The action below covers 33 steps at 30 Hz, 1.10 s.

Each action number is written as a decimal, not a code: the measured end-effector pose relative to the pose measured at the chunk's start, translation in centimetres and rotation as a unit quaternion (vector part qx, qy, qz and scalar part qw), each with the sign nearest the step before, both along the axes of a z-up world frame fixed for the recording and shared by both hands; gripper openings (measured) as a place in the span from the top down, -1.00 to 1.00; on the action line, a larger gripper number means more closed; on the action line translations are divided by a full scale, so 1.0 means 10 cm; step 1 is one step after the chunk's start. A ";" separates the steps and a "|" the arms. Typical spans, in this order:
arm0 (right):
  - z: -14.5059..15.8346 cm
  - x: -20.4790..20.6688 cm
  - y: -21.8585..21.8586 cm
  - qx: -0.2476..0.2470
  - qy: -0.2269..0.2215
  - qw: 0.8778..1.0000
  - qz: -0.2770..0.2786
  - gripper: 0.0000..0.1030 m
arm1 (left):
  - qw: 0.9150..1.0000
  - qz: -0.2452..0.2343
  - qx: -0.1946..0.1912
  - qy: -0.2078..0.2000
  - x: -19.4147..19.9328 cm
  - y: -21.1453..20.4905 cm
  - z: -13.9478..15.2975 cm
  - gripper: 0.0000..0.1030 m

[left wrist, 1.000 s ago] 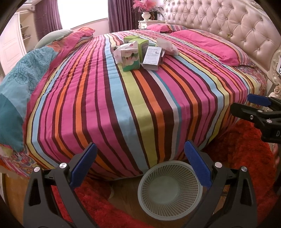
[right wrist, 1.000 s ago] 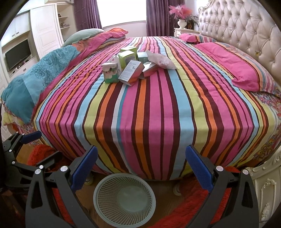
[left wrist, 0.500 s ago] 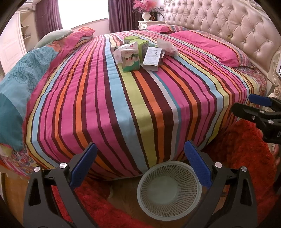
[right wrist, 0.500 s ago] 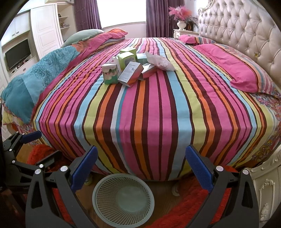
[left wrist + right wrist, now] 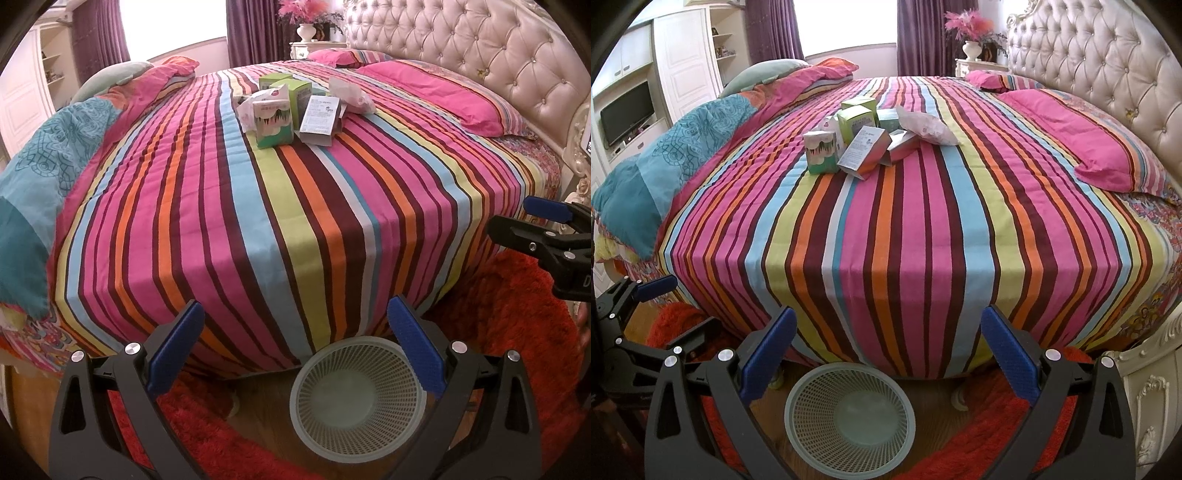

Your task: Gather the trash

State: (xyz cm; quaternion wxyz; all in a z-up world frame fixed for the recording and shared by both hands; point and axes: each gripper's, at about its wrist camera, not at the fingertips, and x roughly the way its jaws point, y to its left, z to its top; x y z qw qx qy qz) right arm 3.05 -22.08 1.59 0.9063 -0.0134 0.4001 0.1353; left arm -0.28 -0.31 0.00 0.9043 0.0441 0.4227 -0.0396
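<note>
The mesh basket [image 5: 849,413] on the floor at the bed's [image 5: 905,229] near edge holds nothing; the trash boxes [image 5: 291,107] sit far up the bed. Left claw [image 5: 295,350] and right claw [image 5: 886,354] are both spread wide, gripping nothing. Only the right view shows the TV [image 5: 626,110].

I see a wide bed under a striped quilt of pink, orange, blue and maroon cloth [image 5: 905,221]. At its head stands a cream button-tufted padded headboard [image 5: 1108,66], with a long pink pillow [image 5: 1071,136] lying just before it. Along the bed's far side from the headboard a teal patterned blanket [image 5: 676,158] is bunched. Beyond the bed's far end I make out purple curtains [image 5: 916,37] and a white vase of pink feathers [image 5: 971,40]. A shaggy red rug [image 5: 509,314] lies on the floor below the bed.
</note>
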 end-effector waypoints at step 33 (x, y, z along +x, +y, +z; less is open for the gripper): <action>-0.05 0.01 0.04 0.004 0.016 1.000 0.015 -0.85 | 1.000 -0.005 -0.010 0.016 0.00 0.00 -0.09 -0.87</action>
